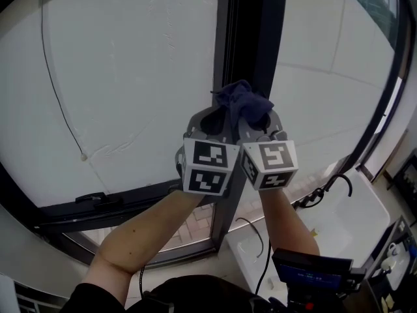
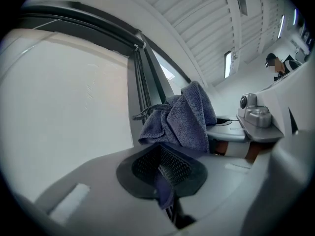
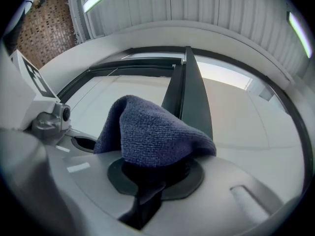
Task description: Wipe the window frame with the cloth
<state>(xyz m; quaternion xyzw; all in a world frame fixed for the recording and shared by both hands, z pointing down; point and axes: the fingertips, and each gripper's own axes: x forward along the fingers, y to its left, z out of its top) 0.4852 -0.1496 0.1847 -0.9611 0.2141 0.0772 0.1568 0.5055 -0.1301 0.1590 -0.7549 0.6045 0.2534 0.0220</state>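
The left gripper (image 1: 217, 117) and the right gripper (image 1: 258, 120) are held side by side, their marker cubes touching, and both hold one dark blue cloth (image 1: 242, 99). In the left gripper view the fingers (image 2: 172, 163) are closed together on a thin fold of the cloth (image 2: 183, 119), and the rest bunches up just beyond their tips. In the right gripper view the fingers (image 3: 115, 177) are clamped on a thicker wad, and the cloth (image 3: 152, 132) domes over their tips and hides the gap between them. Straight ahead of both sets of fingers stands the dark upright frame (image 1: 251, 38), and the cloth bunch lies against it. A pale pane (image 1: 130, 77) lies to the left of the fingers. Well below the right fingers and to their right sits a white tub (image 1: 374, 204). A small yellowish speck seems to lie inside it, but it is too small to identify. A black cable (image 1: 339, 181) loops over the tub's near rim.
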